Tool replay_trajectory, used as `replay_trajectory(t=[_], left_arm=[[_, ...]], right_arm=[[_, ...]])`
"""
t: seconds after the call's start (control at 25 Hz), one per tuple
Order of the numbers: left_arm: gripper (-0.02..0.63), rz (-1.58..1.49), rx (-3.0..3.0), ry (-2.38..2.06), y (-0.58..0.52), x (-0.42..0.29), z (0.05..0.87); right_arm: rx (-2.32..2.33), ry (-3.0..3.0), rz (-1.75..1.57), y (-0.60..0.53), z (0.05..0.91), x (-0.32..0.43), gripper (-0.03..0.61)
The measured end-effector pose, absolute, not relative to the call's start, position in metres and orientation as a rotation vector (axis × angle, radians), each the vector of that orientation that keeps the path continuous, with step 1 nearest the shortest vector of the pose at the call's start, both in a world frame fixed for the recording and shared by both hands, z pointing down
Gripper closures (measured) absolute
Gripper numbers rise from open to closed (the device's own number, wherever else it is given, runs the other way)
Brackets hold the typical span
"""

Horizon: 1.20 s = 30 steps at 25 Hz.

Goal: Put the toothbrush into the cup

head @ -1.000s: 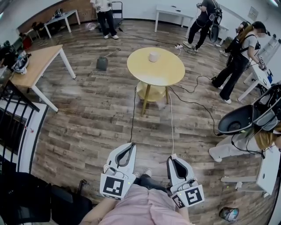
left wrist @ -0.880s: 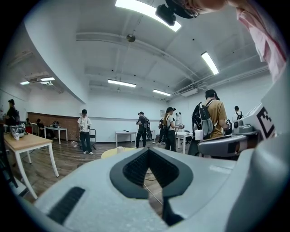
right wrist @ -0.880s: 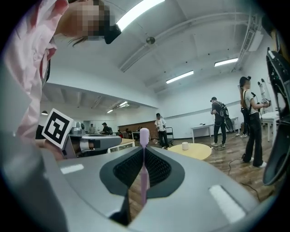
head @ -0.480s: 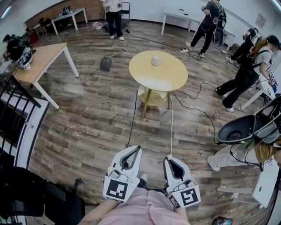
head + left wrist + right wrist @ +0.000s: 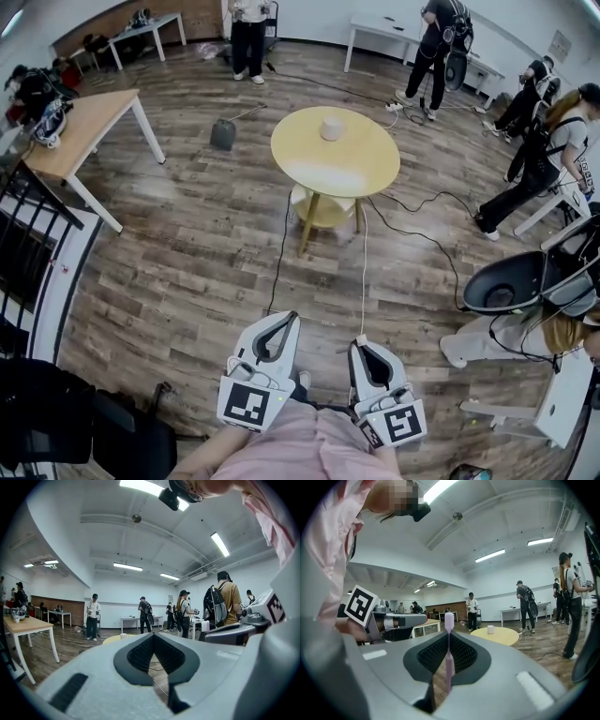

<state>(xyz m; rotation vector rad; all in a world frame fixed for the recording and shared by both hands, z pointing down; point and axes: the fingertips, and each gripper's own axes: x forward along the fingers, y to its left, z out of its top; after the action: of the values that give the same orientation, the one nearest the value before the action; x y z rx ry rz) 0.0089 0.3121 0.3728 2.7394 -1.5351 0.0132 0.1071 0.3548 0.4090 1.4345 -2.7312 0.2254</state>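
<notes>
Two tools are held low in front of the person in the pink shirt (image 5: 309,450), side by side above the wooden floor (image 5: 187,253): the left hand-held gripper (image 5: 283,318) and the right hand-held gripper (image 5: 362,345). The right one has its jaws pinched on a pink toothbrush (image 5: 448,658), which stands upright between them, its head poking above the tips. The left one's jaws are pressed together with nothing in them. The white cup (image 5: 331,126) sits upright near the far edge of the round yellow bench (image 5: 305,164), well apart from both tools. A thin white cable (image 5: 364,272) lies on the floor between the right one and the bench. Several people (image 5: 248,28) stand around the edges of the room.
</notes>
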Motion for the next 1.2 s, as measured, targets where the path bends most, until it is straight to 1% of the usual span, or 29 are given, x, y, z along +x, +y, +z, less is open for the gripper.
replay_trajectory(t=[0.36,0.72,1.2], left_arm=[[0.617,0.047,2.762,-1.504,0.261,-0.004,0.373],[0.617,-0.046,2.809,-1.483,0.205,-0.034,0.357],[0.617,-0.019,2.773,-1.471,0.183,-0.070,0.370]], right_arm=[[1.479,-2.695,0.183,0.303,0.408,0.095,0.555],[1.511,-2.711,0.116,0.246,0.396,0.056,0.555],[1.519,-2.698,0.175,0.226,0.408,0.023,0.555]])
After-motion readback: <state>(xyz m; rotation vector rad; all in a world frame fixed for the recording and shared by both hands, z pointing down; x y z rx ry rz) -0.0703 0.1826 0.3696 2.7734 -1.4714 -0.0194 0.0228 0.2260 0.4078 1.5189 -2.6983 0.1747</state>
